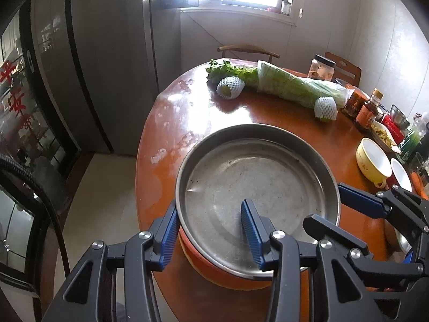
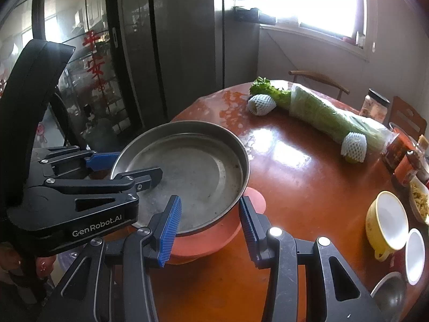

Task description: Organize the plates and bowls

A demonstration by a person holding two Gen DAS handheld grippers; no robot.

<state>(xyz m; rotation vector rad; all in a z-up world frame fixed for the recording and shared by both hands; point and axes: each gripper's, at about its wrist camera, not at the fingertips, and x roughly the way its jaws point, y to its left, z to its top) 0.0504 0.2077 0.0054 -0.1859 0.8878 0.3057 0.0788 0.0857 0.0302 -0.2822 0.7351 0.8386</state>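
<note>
A round steel pan (image 1: 254,185) (image 2: 193,177) sits nested on an orange plastic bowl (image 1: 228,273) (image 2: 203,247), and both grippers hold this stack. My left gripper (image 1: 211,230) (image 2: 136,166) is shut on the stack's near rim, one blue pad outside and one inside the pan. My right gripper (image 2: 210,228) (image 1: 329,206) is shut on the rim further round in the same way. The stack is over the near left part of the round brown table (image 1: 268,120) (image 2: 295,177). I cannot tell whether it touches the tabletop.
A yellow bowl (image 1: 372,161) (image 2: 388,220) and a small white bowl (image 1: 400,174) (image 2: 415,255) stand at the right. Wrapped cabbage (image 1: 289,86) and two foam-netted fruits (image 1: 230,87) lie at the back. Jars and bottles (image 1: 364,107) crowd the right edge. A grey fridge (image 1: 107,67) stands left.
</note>
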